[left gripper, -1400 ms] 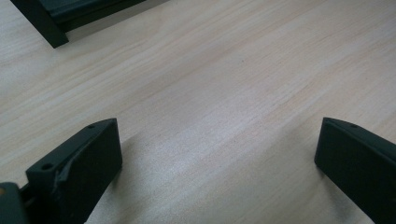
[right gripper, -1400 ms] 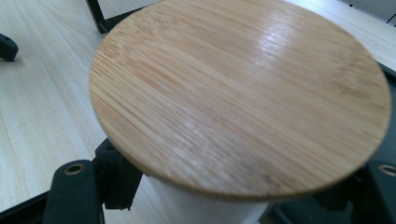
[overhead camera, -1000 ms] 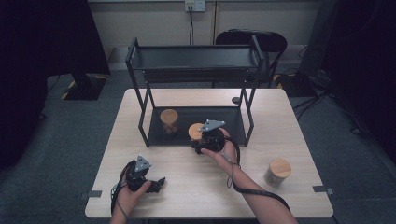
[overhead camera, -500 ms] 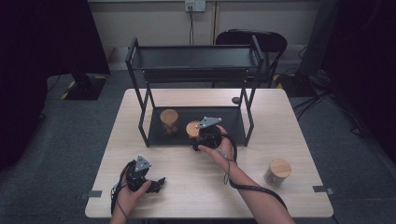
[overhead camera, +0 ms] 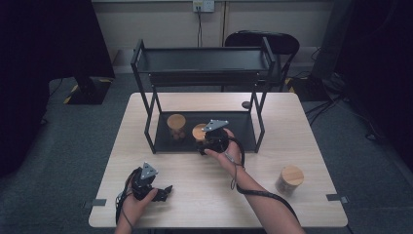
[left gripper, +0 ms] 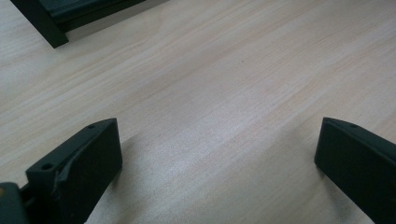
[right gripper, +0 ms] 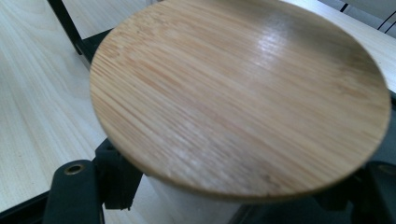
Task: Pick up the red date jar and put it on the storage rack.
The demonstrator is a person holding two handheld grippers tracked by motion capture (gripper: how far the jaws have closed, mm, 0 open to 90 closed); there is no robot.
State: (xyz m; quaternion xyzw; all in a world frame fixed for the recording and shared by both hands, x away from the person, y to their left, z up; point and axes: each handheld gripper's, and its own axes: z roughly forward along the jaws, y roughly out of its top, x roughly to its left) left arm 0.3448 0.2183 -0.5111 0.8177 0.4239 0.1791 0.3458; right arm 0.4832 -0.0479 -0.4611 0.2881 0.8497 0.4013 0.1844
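Left tool, black, two-jawed, grey three-cornered plate on top, held low at the near edge of the pale wood-grain worktop. In the left gripper view its jaws stand wide apart with bare worktop between them; nothing gripped. Ahead of it and to its upper left in that view, a foot of the black metal rack.

Right tool, same build, held farther out, at the front edge of the black metal two-tier rack. Its jaws are clamped on the clear glass jar with a round bamboo lid. In the right gripper view the lid sits just above the jaws, tilted, with the pale glass body going down between them. In the high view the jar's lid shows just beyond the tool, over the rack's dark lower tray. Whether the jar's base touches the tray, I cannot tell.

Just left of the right tool, on the same tray: a second bamboo-lidded glass jar with brown contents, upright, close to the held jar but apart from it.

Well to the right of the right tool, nearer the person: a third bamboo-lidded jar, upright on the worktop.

Beyond the rack: a black chair.
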